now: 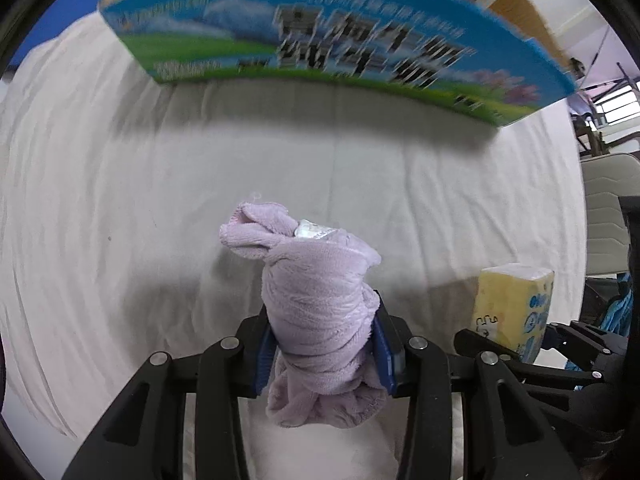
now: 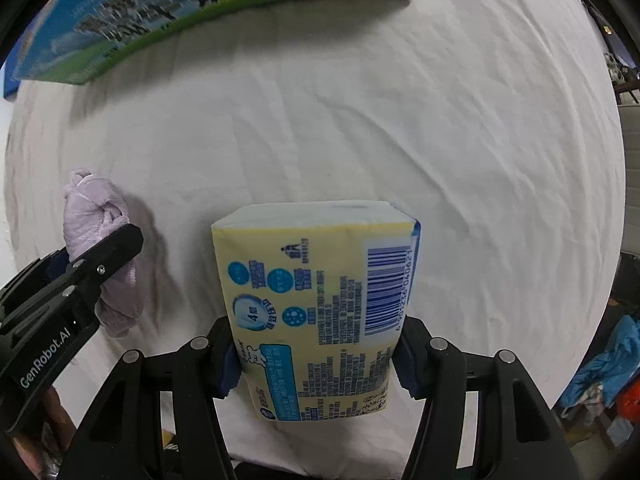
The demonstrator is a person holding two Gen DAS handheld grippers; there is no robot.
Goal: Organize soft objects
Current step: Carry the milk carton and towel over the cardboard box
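My left gripper [image 1: 324, 344] is shut on a bunched lilac towel [image 1: 316, 296], which hangs lifted above the white cloth. From the right wrist view the same lilac towel [image 2: 102, 248] shows at the left, clamped in the left gripper [image 2: 100, 268]. My right gripper [image 2: 316, 360] is shut on a yellow tissue pack [image 2: 316, 304], its blue pads pressing both sides, also held off the cloth. In the left wrist view that tissue pack [image 1: 514, 308] appears at the right. A blue-and-green printed cardboard box [image 1: 320, 48] stands at the far side, its open top facing up.
A wrinkled white cloth [image 1: 160, 200] covers the whole table. The printed box [image 2: 160, 12] lies along the far edge in the right wrist view. Off the right table edge are a pale chair [image 1: 608, 216] and blue cloth clutter [image 2: 612, 360] on the floor.
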